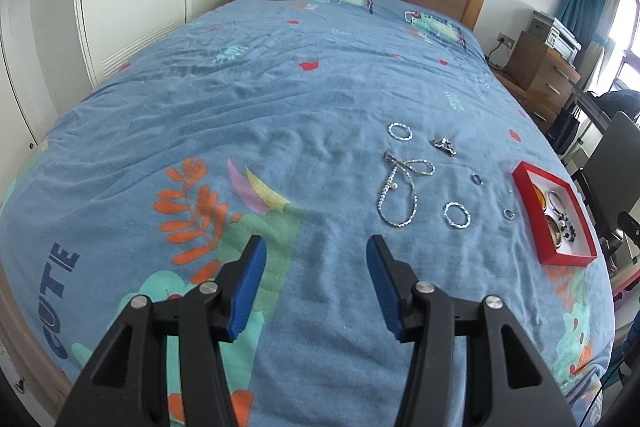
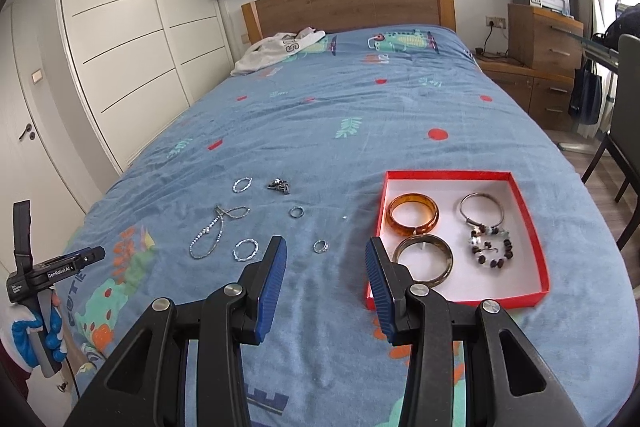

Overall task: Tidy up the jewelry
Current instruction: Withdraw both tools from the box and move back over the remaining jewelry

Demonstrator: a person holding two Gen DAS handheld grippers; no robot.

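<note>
Fingers (image 2: 276,267) of both grippers hang apart and empty above the blue bed (image 2: 360,115), loose silver chain (image 2: 212,231) left of the red tray (image 2: 536,227), probably awaiting sorting.

Left wrist view: tray (image 1: 557,259) seen edge-on, near wall hides part of its contents, and the beads (image 1: 567,229) there are too small to resolve. Dark clump (image 2: 279,185) on the bed is too small to identify in either view; same for the tiny speck (image 2: 345,217) beside the tray. Right finger (image 2: 380,287) overlaps the tray's near-left corner, and the left gripper's body (image 2: 44,273) is cut off by the frame edge.
</note>
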